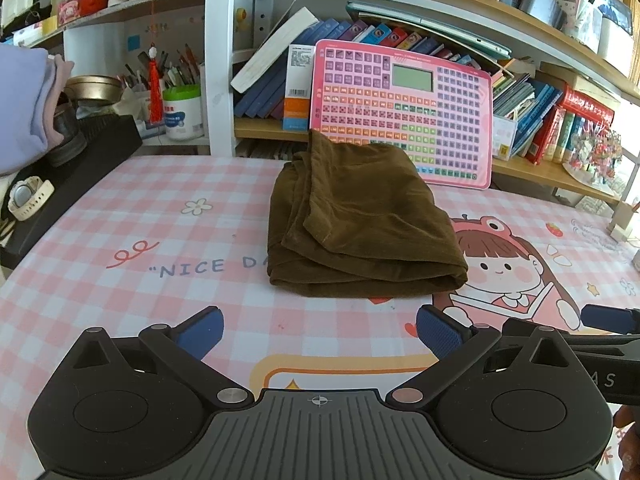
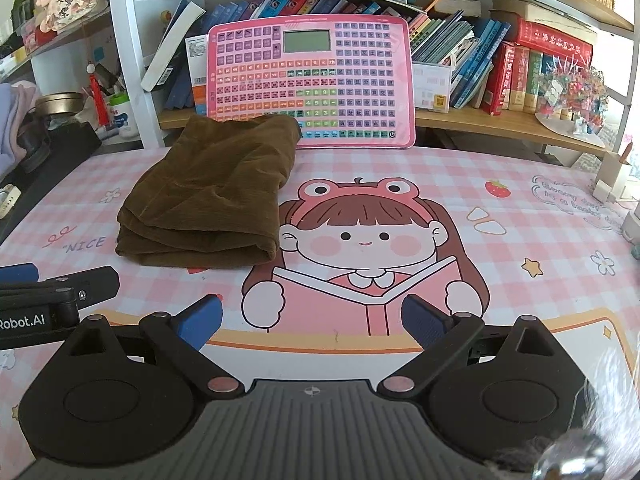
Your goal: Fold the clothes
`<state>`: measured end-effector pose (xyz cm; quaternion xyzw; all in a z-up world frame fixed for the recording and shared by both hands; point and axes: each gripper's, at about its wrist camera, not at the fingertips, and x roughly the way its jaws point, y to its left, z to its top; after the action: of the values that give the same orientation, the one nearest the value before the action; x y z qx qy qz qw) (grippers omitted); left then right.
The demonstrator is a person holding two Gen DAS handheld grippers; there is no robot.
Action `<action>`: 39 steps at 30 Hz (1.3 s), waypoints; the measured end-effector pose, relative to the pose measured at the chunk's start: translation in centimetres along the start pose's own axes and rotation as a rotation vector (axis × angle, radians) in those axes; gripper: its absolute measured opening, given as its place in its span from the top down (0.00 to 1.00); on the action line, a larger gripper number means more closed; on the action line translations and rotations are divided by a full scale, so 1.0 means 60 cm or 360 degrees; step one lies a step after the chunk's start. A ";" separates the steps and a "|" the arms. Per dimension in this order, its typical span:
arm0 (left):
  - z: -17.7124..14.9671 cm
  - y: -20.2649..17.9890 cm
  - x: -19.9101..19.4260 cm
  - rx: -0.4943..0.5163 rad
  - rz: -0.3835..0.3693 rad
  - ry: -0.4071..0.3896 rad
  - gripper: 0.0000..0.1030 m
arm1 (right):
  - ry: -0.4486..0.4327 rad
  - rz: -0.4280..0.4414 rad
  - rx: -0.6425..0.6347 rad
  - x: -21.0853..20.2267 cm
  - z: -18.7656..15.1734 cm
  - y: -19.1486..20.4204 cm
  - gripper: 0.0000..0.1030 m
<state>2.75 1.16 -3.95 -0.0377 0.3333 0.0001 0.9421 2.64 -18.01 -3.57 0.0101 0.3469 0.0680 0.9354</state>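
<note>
The brown garment [image 1: 360,220] lay folded into a compact, layered rectangle on the desk mat [image 1: 120,216], a pink-checked mat printed with a cartoon girl reading a book. The garment sat toward the mat's far edge, left of the printed girl's head, with its far end touching the base of the pink keyboard board [image 1: 404,112], which leaned upright against the bookshelf [image 1: 264,130] at the back. The nearest fold edge covered part of the printed "NICE DAY" lettering. The stacked layers were visible along the garment's left and near sides.

The left gripper [image 1: 320,334] was held above the mat's near edge, directly in front of the garment and apart from it. Its jaws stood wide apart with nothing between the blue pads [image 1: 204,330].

The right gripper [image 2: 314,324] was held just beside the left one, above the printed book, with the garment ahead and to its left [image 2: 212,196]. Its jaws were likewise spread wide and held nothing. Neither gripper touched the cloth.

A white wristwatch [image 1: 28,198] rested on a black box [image 1: 68,184] at the mat's left edge.
</note>
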 end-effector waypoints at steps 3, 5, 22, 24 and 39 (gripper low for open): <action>0.001 0.000 0.002 -0.0001 0.0001 0.0001 0.00 | 0.0000 -0.0001 -0.0001 0.001 0.001 0.000 0.06; 0.002 0.001 0.003 -0.0002 -0.0001 0.0004 0.00 | 0.0001 0.0000 -0.0001 0.001 0.001 0.000 0.06; 0.002 0.006 0.001 -0.0009 0.0003 -0.0004 0.00 | -0.0013 0.0003 -0.0015 0.000 0.004 0.005 0.06; 0.002 0.007 0.001 -0.0008 0.0006 -0.0006 0.00 | -0.0014 0.0004 -0.0016 0.000 0.004 0.006 0.06; 0.000 0.009 -0.001 0.0012 0.0010 0.0009 0.00 | -0.0012 -0.0002 -0.0005 -0.004 0.002 0.009 0.05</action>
<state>2.66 1.70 -3.94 -0.0332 0.3361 0.0018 0.9412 2.48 -17.50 -3.31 0.0087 0.3434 0.0679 0.9367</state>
